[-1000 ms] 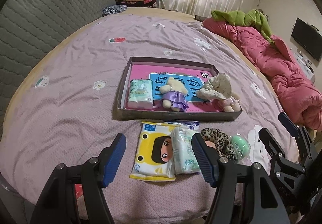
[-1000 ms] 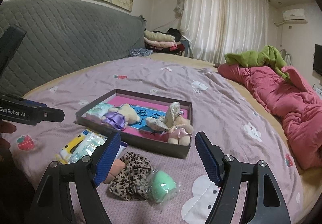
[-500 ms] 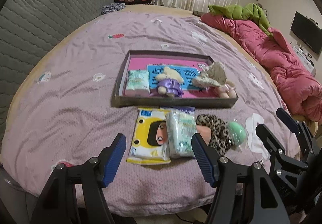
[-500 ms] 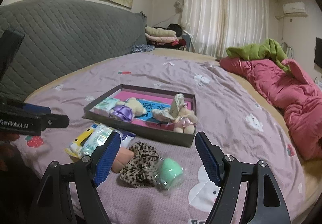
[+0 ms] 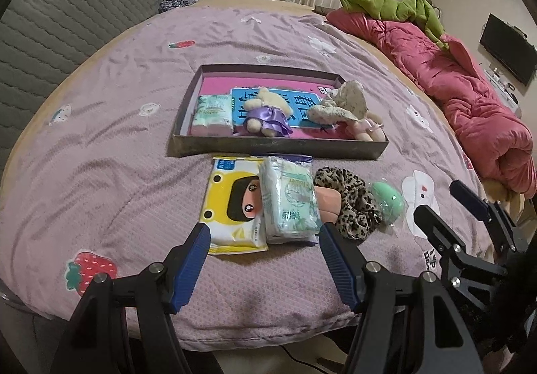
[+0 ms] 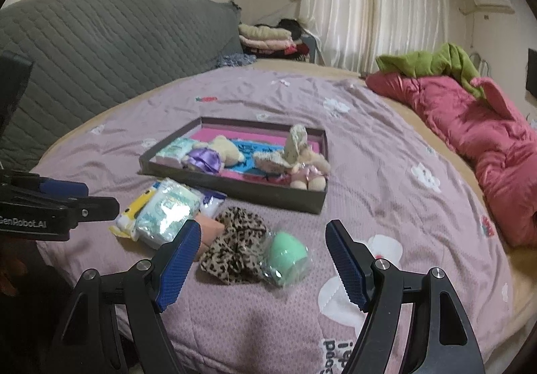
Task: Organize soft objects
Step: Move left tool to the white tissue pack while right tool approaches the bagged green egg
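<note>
both black grippers with blue pads, left gripper [image 5: 263,260] and right gripper [image 6: 263,261], hang open and empty over the soft packs [image 5: 290,199] waiting beside the dark tray [image 5: 278,145] for sorting.

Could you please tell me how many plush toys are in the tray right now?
2: a plush bear in a purple dress lies mid-tray, and a plush doll in a floppy hat lies at the tray's right end. None appears hidden.

I see a shallow dark cardboard tray [image 5: 278,147] holding a small tissue pack [image 5: 212,115] and two plush dolls. Before it lie a yellow cartoon wipes pack [image 5: 231,206], a green-printed tissue pack [image 5: 290,202] overlapping it, a leopard-print scrunchie [image 5: 352,202] and a bagged mint-green sponge [image 5: 387,197].
</note>
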`<state>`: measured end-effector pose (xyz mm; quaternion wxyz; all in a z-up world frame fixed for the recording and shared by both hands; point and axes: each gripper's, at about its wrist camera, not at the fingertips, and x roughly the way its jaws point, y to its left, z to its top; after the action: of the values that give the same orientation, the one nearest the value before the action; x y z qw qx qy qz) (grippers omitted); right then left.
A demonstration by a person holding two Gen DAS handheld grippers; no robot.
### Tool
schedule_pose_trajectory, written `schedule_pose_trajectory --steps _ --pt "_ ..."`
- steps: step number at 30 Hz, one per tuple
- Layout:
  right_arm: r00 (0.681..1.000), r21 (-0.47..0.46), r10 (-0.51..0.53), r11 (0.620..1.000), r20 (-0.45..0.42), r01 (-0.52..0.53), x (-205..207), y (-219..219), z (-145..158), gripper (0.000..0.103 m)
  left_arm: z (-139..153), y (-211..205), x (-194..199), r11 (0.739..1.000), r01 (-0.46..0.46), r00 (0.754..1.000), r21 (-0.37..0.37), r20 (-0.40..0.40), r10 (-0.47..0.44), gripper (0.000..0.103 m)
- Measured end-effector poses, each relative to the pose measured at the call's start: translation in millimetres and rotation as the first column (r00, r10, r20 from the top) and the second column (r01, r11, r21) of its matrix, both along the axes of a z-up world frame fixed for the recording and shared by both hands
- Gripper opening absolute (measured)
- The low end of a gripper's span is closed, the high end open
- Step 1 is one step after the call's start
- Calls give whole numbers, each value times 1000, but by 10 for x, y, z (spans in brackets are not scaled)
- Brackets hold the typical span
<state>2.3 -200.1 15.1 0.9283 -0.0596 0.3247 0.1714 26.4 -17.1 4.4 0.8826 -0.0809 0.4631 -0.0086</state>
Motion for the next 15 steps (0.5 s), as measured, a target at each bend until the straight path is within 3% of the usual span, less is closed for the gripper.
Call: schedule_pose_trajectory --steps 15 --pt "983 -29 -110 994 -150 107 306 -282 -416 78 -290 -123 180 1000 24 998 -20 -49 -25 67"
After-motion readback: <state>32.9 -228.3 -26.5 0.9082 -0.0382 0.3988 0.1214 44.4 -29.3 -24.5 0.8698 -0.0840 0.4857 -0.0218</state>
